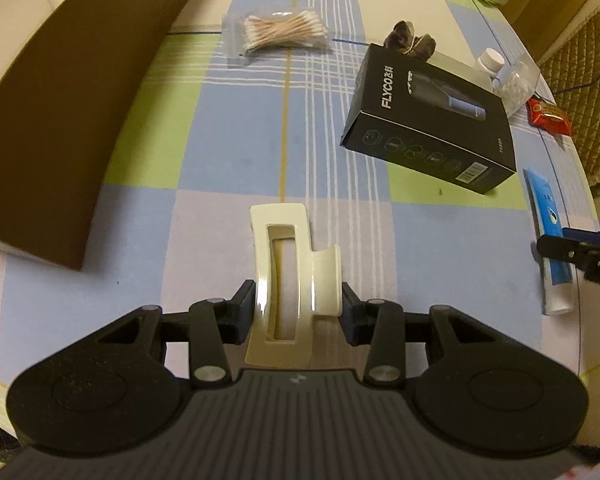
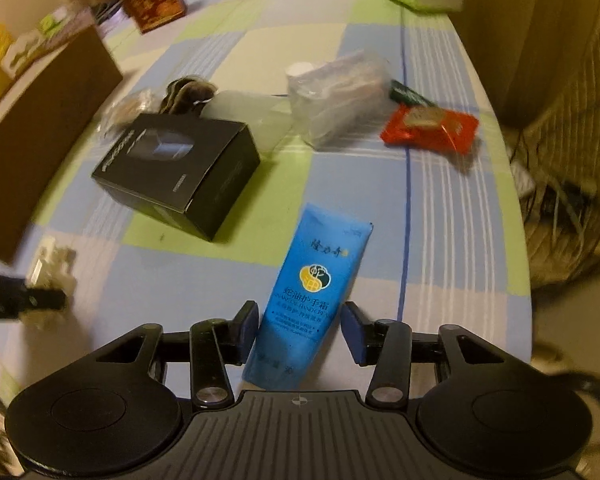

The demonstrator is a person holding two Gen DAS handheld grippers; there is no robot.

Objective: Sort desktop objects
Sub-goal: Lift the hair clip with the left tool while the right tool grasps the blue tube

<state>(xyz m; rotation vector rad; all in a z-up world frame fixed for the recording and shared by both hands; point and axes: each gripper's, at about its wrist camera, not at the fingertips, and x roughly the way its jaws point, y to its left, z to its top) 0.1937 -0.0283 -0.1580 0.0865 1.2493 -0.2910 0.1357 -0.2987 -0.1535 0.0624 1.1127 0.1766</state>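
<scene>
Where fingers [image 1: 248,312] straddle glossy cream clip [image 1: 288,276], checked cloth [image 1: 220,160]

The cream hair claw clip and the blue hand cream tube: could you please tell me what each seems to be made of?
The cream hair claw clip looks like hard, glossy plastic: bright highlights run along its smooth, rigid edges. The blue hand cream tube appears to be soft plastic with a satin printed skin, flattened at its crimped far end; its white cap end looks like plain plastic, though that is less certain.
</scene>
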